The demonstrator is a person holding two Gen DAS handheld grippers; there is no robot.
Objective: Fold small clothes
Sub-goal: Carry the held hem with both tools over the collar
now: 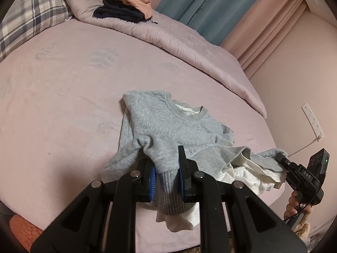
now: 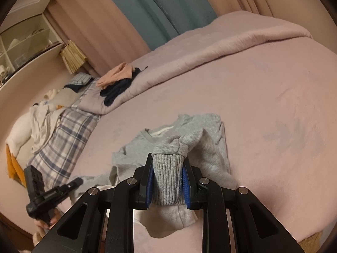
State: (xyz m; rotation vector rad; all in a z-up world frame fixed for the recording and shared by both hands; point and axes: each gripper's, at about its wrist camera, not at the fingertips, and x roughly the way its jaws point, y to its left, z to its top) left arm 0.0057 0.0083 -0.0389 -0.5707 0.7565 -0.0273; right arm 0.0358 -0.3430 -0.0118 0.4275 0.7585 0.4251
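A small grey sweater (image 1: 168,122) with a white lining lies crumpled on the pink bed (image 1: 63,94), neckline away from me. My left gripper (image 1: 165,164) is shut on a ribbed grey edge of it, which bunches between the blue pads. In the same view my right gripper (image 1: 281,158) sits at the far right in a hand, pinching another part of the sweater's lower edge. In the right wrist view the right gripper (image 2: 168,162) is shut on ribbed grey fabric of the sweater (image 2: 202,130). The left gripper (image 2: 76,182) shows at lower left, touching the cloth.
A peach and navy pile of clothes (image 1: 126,6) rests on the rolled pink quilt (image 1: 179,42) at the back. A plaid pillow (image 1: 31,16) and loose white clothes (image 2: 38,118) lie by the head end. A wall socket strip (image 1: 312,118) and a shelf (image 2: 25,40) flank the bed.
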